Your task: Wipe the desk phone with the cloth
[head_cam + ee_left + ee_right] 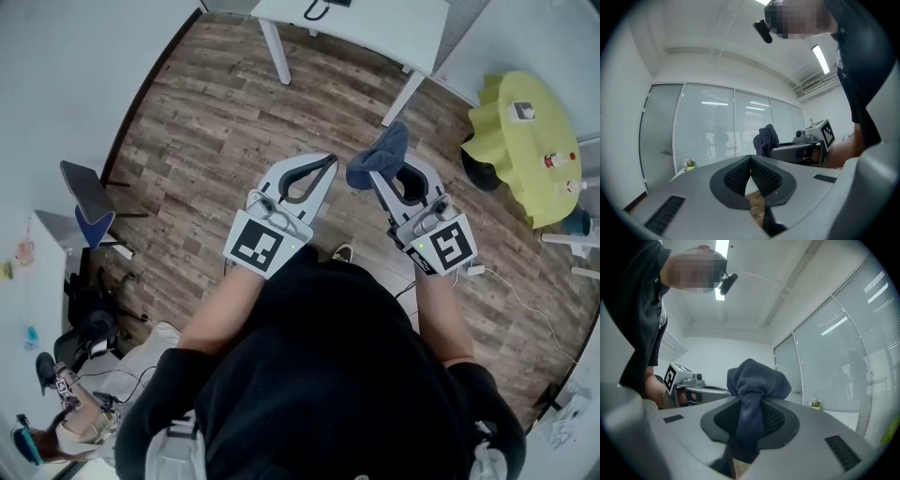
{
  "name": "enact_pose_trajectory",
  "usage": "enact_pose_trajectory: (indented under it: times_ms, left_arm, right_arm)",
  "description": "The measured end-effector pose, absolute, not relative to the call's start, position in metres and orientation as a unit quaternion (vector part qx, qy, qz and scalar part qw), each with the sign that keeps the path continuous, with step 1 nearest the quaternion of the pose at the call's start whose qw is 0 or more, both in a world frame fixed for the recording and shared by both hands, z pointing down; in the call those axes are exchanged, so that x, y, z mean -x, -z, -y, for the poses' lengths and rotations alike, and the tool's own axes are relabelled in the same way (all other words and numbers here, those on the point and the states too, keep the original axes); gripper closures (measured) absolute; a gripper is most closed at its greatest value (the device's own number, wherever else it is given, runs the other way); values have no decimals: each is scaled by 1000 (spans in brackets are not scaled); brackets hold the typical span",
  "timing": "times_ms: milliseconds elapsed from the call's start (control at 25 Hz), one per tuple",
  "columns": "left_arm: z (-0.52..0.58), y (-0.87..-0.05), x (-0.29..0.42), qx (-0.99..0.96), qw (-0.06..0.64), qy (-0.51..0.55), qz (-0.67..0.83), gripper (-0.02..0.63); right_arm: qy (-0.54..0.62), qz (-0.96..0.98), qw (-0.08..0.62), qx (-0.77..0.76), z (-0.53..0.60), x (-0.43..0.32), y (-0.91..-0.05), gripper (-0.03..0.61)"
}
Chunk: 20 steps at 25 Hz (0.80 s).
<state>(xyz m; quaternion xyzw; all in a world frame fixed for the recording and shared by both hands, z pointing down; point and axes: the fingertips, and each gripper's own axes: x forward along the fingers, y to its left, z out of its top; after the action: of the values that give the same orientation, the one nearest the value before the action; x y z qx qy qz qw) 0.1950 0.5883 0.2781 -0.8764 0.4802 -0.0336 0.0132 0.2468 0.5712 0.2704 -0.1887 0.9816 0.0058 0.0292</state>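
Here the cloth [757, 380], dark blue and bunched, could slip free under wiping drag, since seemingly only a narrow fold is pinched. Its bulk stands beyond the tips of the right gripper [380, 178], whose fingers are clamped on it. Left of the cloth, the left gripper [328, 161] has its fingers together on nothing. Beyond the cloth stands a white tabletop [375, 23], where no desk phone can be made out.
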Motion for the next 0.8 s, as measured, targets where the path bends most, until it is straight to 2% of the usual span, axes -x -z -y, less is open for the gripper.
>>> enact_pose_trajectory:
  times_ms: [480, 800]
  left_arm:
    - [-589, -275, -221, 869, 14, 33, -494, 603]
    - [-565, -287, -192, 870, 17, 35, -492, 603]
  right_arm:
    - [-13, -980, 26, 197, -569, -271, -269, 471]
    - [-3, -980, 19, 198, -545, -246, -282, 471]
